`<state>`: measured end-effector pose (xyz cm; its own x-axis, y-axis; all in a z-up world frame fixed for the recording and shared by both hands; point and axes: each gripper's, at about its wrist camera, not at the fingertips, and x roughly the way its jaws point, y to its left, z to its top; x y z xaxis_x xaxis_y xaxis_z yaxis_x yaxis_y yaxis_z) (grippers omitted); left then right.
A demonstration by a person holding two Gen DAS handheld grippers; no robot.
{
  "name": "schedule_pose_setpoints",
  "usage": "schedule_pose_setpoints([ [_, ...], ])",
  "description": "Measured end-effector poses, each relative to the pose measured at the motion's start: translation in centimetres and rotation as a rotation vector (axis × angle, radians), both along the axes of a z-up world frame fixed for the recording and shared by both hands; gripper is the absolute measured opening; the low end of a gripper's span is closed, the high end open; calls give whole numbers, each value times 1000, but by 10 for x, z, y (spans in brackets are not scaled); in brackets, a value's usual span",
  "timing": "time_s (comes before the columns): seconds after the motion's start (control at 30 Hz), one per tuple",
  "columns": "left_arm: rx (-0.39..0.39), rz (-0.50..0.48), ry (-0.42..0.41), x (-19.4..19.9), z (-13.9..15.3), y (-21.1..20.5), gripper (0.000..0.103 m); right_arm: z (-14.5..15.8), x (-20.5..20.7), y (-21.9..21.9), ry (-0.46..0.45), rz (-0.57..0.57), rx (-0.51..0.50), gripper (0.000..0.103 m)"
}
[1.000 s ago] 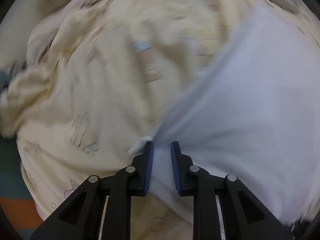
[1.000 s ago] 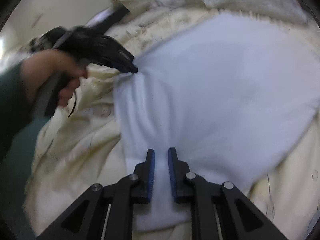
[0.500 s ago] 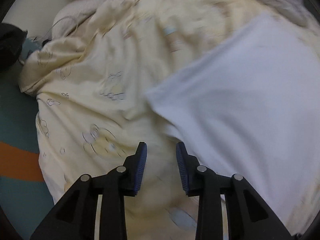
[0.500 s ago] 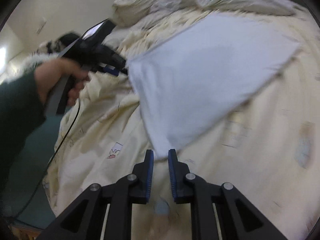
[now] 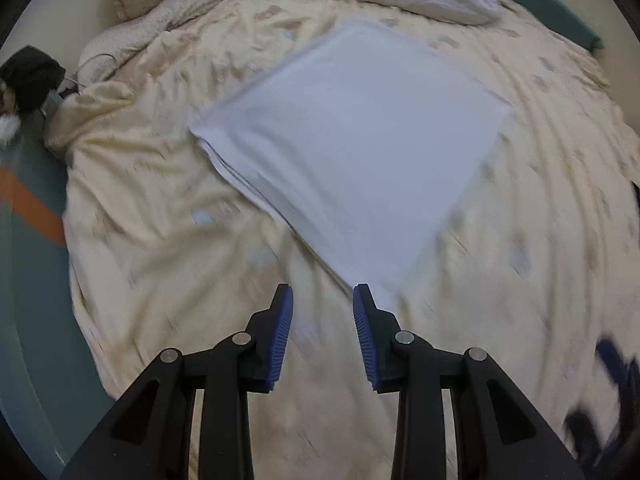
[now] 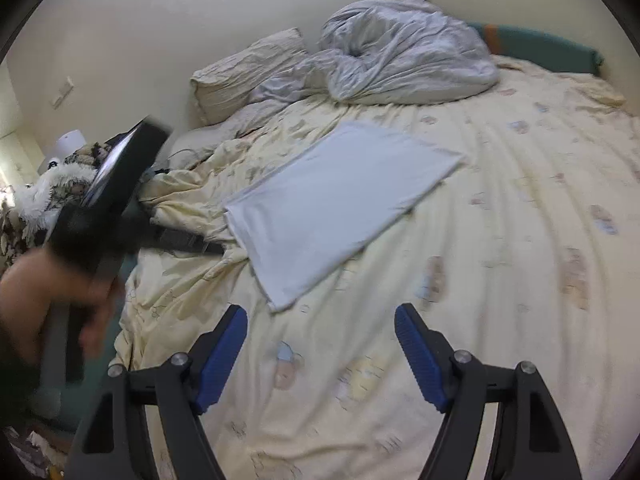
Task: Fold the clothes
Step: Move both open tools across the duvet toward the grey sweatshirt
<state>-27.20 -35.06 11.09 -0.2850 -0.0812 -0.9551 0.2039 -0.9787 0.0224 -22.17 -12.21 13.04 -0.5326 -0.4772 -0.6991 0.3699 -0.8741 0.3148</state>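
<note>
A white garment (image 5: 352, 152), folded into a flat rectangle, lies on the cream printed bedsheet (image 5: 160, 240). My left gripper (image 5: 323, 300) hovers above the sheet just short of the garment's near corner, open, with nothing between its blue pads. In the right wrist view the same garment (image 6: 336, 204) lies ahead. My right gripper (image 6: 320, 316) is held above the sheet with its jaws opening wide and nothing between them. The left gripper (image 6: 116, 188) shows there as a blurred black shape, held by a person's hand (image 6: 48, 292) at the left.
A cream pillow (image 6: 248, 72) and a crumpled grey duvet (image 6: 404, 56) lie at the head of the bed, against a teal bed frame (image 6: 552, 48). A dark fluffy bundle (image 5: 30, 76) sits at the bed's left edge. Teal floor with an orange stripe (image 5: 28, 204) runs alongside.
Both grippers let go of the white garment and drew back and upward. The garment now lies flat on the bed. The right jaws have spread wide; the left ones opened a little.
</note>
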Motion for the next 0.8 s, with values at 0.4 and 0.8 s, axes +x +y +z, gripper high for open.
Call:
schedule_pose_setpoints([
  [0.4, 108, -12, 166, 132, 10, 97, 35, 39, 75, 93, 38, -91, 63, 77],
  [0.8, 179, -109, 308, 251, 29, 232, 52, 56, 200, 194, 117, -194, 121, 78],
])
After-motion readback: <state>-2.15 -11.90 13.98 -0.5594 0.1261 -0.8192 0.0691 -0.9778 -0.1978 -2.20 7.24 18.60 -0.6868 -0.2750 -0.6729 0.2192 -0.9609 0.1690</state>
